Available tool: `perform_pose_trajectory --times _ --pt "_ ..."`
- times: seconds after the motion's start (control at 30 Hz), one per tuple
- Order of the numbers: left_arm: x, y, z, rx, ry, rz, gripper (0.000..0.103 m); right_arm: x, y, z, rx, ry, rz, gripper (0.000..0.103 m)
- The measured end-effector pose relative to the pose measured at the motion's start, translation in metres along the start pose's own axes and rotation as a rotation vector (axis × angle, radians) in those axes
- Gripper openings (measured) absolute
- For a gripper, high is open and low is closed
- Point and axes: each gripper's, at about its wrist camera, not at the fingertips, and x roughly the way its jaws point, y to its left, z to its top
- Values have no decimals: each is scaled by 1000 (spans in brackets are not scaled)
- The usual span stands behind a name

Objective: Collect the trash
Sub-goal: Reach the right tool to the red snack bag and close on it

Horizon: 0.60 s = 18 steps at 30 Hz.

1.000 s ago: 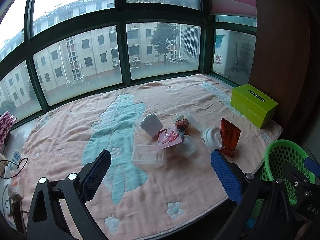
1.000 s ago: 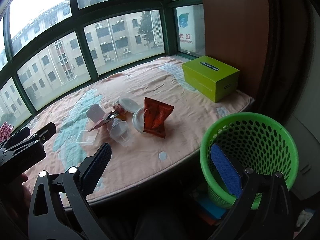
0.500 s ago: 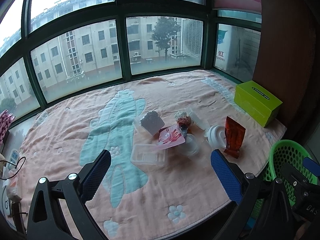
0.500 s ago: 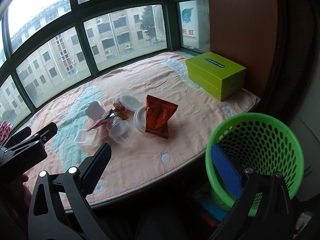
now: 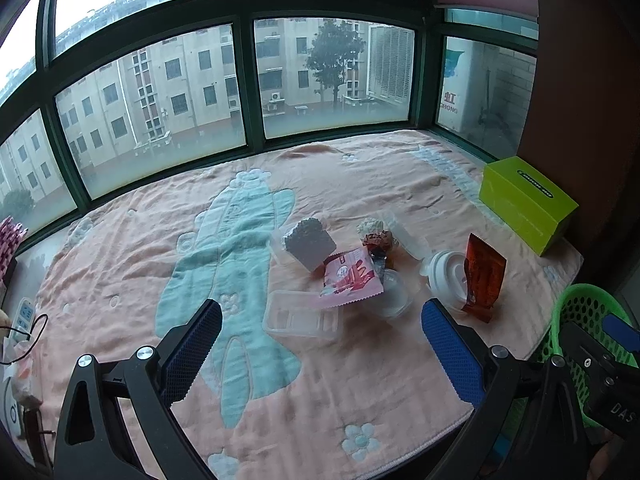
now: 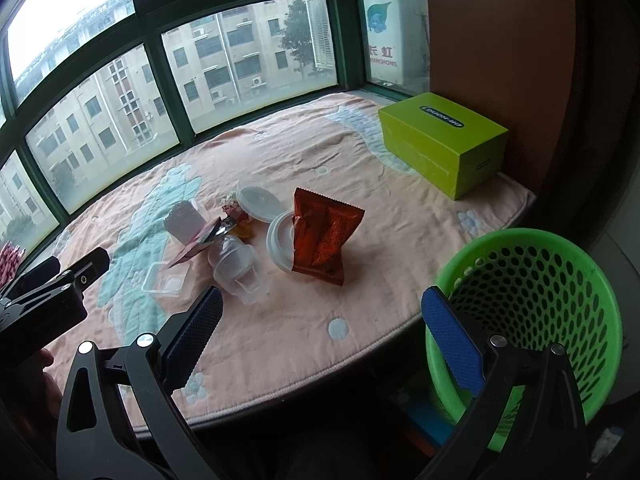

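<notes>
Left gripper (image 5: 322, 338) spread wide and empty, held above the pink blanket (image 5: 360, 392) just short of the clear plastic tray (image 5: 300, 320); right gripper (image 6: 322, 332) likewise wide apart and empty, over the blanket's near edge. Trash clustered mid-blanket: tray, pink wrapper (image 5: 350, 276), clear cup (image 6: 240, 268), 2 white lids (image 6: 258, 202), upright red-orange snack bag (image 6: 324, 236). Green basket (image 6: 532, 304) below the edge at right, yellow-green box (image 6: 442, 142) beyond.
</notes>
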Motion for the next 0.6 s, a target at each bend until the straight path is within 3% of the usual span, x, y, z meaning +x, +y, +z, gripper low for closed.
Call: perform_pose_trajectory --times 0.37,0.6 --pt "26 7 12 -12 34 4 97 34 -8 16 29 43 12 98" --pt "43 18 14 -23 62 15 97 73 -14 27 76 118 36 98"
